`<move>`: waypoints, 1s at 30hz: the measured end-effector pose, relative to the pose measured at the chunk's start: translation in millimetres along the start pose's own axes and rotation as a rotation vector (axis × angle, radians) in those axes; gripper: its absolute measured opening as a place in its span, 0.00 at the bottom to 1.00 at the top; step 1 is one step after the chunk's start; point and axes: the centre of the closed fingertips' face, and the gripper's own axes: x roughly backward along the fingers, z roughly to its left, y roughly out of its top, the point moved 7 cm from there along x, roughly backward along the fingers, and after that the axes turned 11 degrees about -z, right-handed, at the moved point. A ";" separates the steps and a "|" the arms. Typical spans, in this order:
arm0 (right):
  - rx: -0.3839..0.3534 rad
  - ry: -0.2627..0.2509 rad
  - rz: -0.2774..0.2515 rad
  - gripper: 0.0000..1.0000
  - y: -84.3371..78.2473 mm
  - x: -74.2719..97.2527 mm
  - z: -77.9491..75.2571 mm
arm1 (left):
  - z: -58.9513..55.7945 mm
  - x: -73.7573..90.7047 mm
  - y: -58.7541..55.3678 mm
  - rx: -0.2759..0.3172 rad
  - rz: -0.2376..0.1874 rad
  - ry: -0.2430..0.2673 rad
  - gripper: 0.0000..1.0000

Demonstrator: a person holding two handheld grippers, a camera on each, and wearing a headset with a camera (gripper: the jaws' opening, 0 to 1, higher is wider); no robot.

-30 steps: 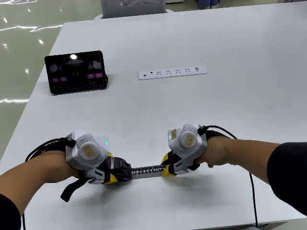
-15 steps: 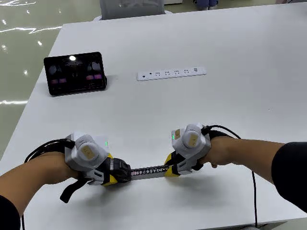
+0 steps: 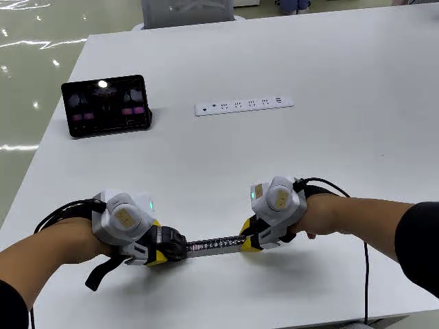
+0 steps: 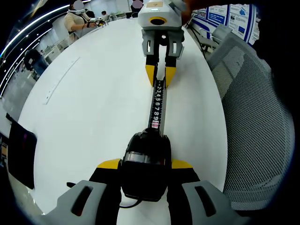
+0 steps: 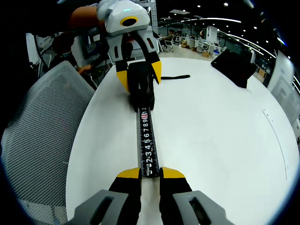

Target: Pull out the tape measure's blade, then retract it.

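Head view: right tool (image 3: 245,242) level, leftward

Gripper views face-to-face along blade (image 4: 156,105)

This is an open-plan office. A large white table (image 3: 206,157) carries a power strip (image 3: 243,105) at its far side and a dark screen (image 3: 106,104) at far left, over a glossy pale floor (image 3: 27,62). A grey mesh chair (image 4: 253,117) stands at the table's near edge. Beyond it the right gripper view shows rows of desks (image 5: 197,44) under long ceiling lights (image 5: 220,19), and the left gripper view shows seated people (image 4: 77,18) and wall posters (image 4: 229,16).
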 end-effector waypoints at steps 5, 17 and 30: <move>0.000 -0.002 -0.001 0.11 -1.3 2.0 -0.2 | 0.0 0.0 -0.1 0.001 -0.001 0.001 0.31; -0.014 -0.007 -0.001 0.11 -5.7 9.8 0.2 | -0.3 -0.2 0.9 0.000 0.000 0.003 0.31; -0.016 -0.012 0.000 0.11 -11.5 17.7 1.0 | -0.8 1.0 1.1 -0.002 0.002 0.003 0.31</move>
